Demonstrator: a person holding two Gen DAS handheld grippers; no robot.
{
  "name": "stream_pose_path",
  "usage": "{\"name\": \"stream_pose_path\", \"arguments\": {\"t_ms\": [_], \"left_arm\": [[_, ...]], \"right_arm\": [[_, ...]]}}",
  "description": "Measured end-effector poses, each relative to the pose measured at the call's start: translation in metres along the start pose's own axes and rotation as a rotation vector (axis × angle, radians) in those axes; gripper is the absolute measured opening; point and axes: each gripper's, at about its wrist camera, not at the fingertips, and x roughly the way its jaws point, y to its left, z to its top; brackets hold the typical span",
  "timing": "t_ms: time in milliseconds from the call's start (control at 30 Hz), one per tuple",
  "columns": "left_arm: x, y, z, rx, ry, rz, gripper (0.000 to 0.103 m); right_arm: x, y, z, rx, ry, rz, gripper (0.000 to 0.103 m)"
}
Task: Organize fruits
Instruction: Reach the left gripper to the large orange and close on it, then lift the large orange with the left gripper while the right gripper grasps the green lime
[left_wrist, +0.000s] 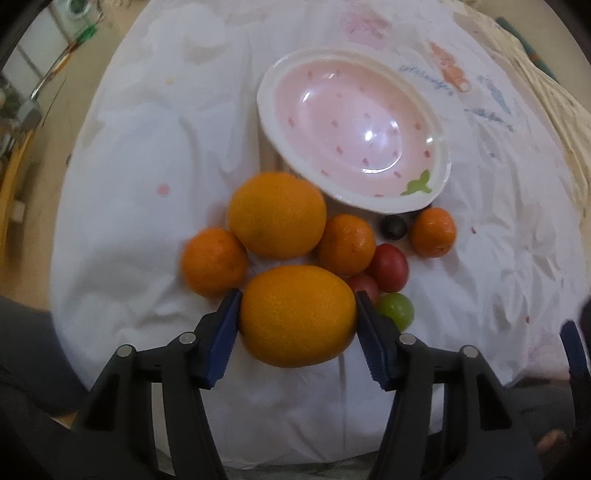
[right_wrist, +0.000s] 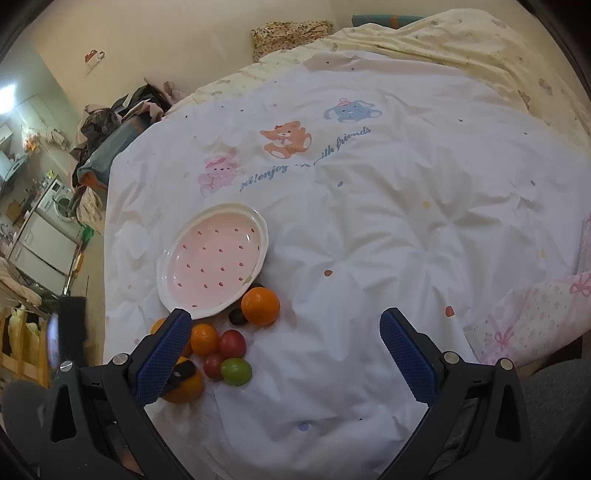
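The left gripper (left_wrist: 297, 317) has its jaws pinching the big orange (left_wrist: 297, 315) at both sides, the widest part, so it does not slip; the orange lies on the bed cover (left_wrist: 147, 184), nearest fruit of the pile, just before the empty pink dish (left_wrist: 352, 122), probably its destination. The right gripper (right_wrist: 284, 354) hangs w/ jaws spread, holding nothing.

A glossy glazed plate (left_wrist: 269, 107) sits on crumpled matt cloth (left_wrist: 147, 147) beside a dimpled-skinned orange (left_wrist: 297, 315).
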Motion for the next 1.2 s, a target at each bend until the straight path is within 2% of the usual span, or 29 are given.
{"name": "stream_pose_path", "arguments": {"t_ms": [133,233,367,433,500,567,667,800,867,967,1200], "left_arm": [[-0.030,0.005,0.002,0.062,-0.050,-0.019,0.056],[-0.049,0.013,0.007,0.113,-0.110,0.019,0.056],[-0.059,0.032,0.022,0.133,-0.156,0.037,0.056],[-0.060,0.041,0.027,0.134,-0.164,0.027,0.056],[-0.061,0.048,0.029,0.152,-0.183,0.030,0.056],[-0.060,0.051,0.029,0.175,-0.200,0.032,0.056],[-0.055,0.061,0.028,0.163,-0.197,-0.001,0.056],[-0.042,0.075,0.028,0.084,-0.149,-0.058,0.056],[-0.037,0.078,0.029,0.058,-0.122,-0.073,0.056],[-0.038,0.077,0.027,0.069,-0.126,-0.062,0.056],[-0.046,0.076,0.026,0.082,-0.145,-0.073,0.056]], "right_arm": [[0.008,-0.004,-0.002,0.016,0.032,-0.008,0.103],[0.014,-0.006,-0.004,0.024,0.056,-0.020,0.103],[0.027,0.000,-0.008,-0.012,0.108,-0.041,0.103],[0.035,0.003,-0.010,-0.025,0.154,-0.010,0.103],[0.046,0.002,-0.014,0.011,0.227,0.082,0.097],[0.060,-0.001,-0.019,0.063,0.323,0.150,0.080],[0.077,-0.002,-0.025,0.122,0.418,0.200,0.067],[0.088,0.009,-0.027,0.114,0.444,0.221,0.062],[0.094,0.014,-0.027,0.112,0.455,0.226,0.056],[0.108,0.019,-0.030,0.111,0.482,0.213,0.049],[0.117,0.026,-0.039,0.088,0.489,0.174,0.048]]}}
